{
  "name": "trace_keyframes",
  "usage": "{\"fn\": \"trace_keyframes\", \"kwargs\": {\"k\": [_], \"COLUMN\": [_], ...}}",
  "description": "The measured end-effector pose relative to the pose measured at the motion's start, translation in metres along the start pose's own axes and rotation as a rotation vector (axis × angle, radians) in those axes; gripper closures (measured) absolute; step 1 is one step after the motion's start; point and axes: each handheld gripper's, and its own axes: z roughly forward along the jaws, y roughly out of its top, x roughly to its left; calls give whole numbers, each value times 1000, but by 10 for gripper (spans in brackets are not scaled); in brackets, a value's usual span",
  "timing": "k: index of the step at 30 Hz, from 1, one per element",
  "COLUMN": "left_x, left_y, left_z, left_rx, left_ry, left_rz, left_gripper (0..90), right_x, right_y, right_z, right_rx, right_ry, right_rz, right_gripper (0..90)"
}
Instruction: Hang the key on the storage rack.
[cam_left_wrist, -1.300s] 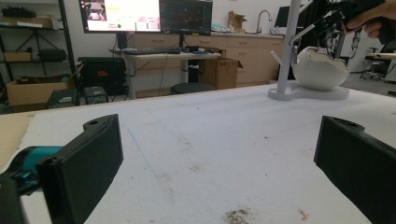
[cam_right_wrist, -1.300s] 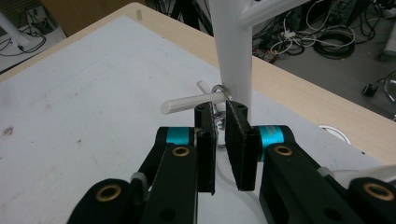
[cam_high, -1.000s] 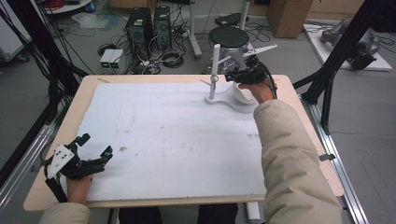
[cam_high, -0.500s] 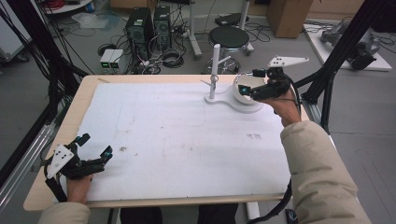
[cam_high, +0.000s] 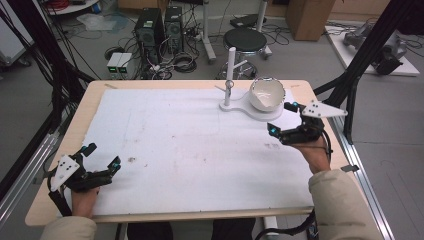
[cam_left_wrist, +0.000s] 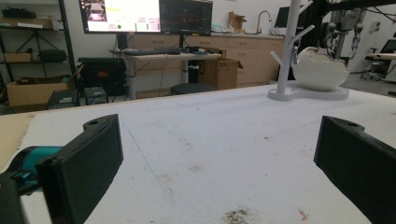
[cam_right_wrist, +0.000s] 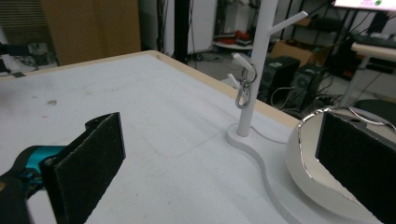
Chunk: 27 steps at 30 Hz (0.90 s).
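Hanging from a low peg of the white branched stand (cam_right_wrist: 256, 70): a small metal carabiner clip (cam_right_wrist: 242, 96), long axis vertical, swinging free of the table; in the high view, stand post (cam_high: 229, 75) at about 12 o'clock of the table, near the far edge; just beside it at 3 o'clock, on the same white base, a white egg-shaped bowl (cam_high: 266, 93) with a ragged silver rim, open upward.

Nearest: right gripper (cam_high: 285, 120), at about 5 o'clock from the bowl and close to the base, jaws spread wide and holding nothing; seen along its own jaws, clip ahead at about 12 o'clock, between the two pads, bowl wall (cam_right_wrist: 308, 163) hard by the right-hand pad.

Far off: left gripper (cam_high: 102, 157), low at 7 o'clock of the white foam sheet (cam_high: 190, 145), jaws likewise spread and empty, resting near the table's front edge; well apart from stand and clip.

Judged: any reach for the clip falls to the right hand, straight forward.
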Motion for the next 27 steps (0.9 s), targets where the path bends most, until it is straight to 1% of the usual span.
{"fn": "trace_keyframes", "kwargs": {"k": [1, 2, 3, 4, 5, 6, 7, 8, 10, 12, 13, 14, 15, 16, 19, 20, 21, 22, 23, 24, 27], "left_x": [0, 0, 0, 0, 0, 0, 0, 0, 0, 0, 0, 0, 0, 0, 0, 0, 0, 0, 0, 0, 0], "left_y": [0, 0, 0, 0, 0, 0, 0, 0, 0, 0, 0, 0, 0, 0, 0, 0, 0, 0, 0, 0, 0], "left_z": [0, 0, 0, 0, 0, 0, 0, 0, 0, 0, 0, 0, 0, 0, 0, 0, 0, 0, 0, 0, 0], "left_rx": [0, -1, -2, -1, -1, 1, 1, 1, 1, 2, 2, 2, 1, 1, 0, -1, 2, 0, 3, 1, -1], "left_ry": [0, -2, -2, -2, -1, -1, -1, -1, -1, -1, -1, -1, -1, -3, -4, -4, -2, -3, -3, -3, -3], "left_rz": [0, -1, -2, -1, 0, 1, 2, 1, 1, 3, 4, 4, 3, 5, 2, 2, 0, -1, -1, -1, -1], "left_gripper": [17, 17, 17, 17, 17, 17, 17, 17, 17, 17, 17, 17, 17, 17, 17, 17, 17, 17, 17, 17, 17], "right_x": [7, 7, 11, 13, 14, 15, 15, 18, 20, 20, 21, 21, 21, 21, 24, 25, 25, 23, 23, 23, 25], "right_y": [-16, -16, -35, -42, -54, -60, -60, -76, -84, -87, -95, -95, -103, -103, -117, -116, -117, -118, -118, -118, -119], "right_z": [-6, -6, -11, -13, -14, -15, -15, -18, -18, -18, -16, -16, -14, -14, -11, -11, -12, -13, -13, -14, -15], "right_rx": [-62, -62, -115, -125, -145, -146, -146, -160, -164, -164, -153, -153, -145, -145, -130, -141, -151, -169, -169, -168, -182], "right_ry": [-4, -4, -10, -12, -17, -19, -19, -45, -57, -59, -70, -70, -71, -71, -65, -93, -93, -103, -103, -102, -119], "right_rz": [18, 18, 34, 47, 61, 71, 71, 64, 54, 52, 49, 49, 67, 67, 96, 87, 92, 103, 103, 122, 100], "right_gripper": [5, 5, 5, 4, 5, 4, 4, 4, 5, 4, 5, 5, 4, 4, 5, 5, 5, 6, 6, 5, 6]}}
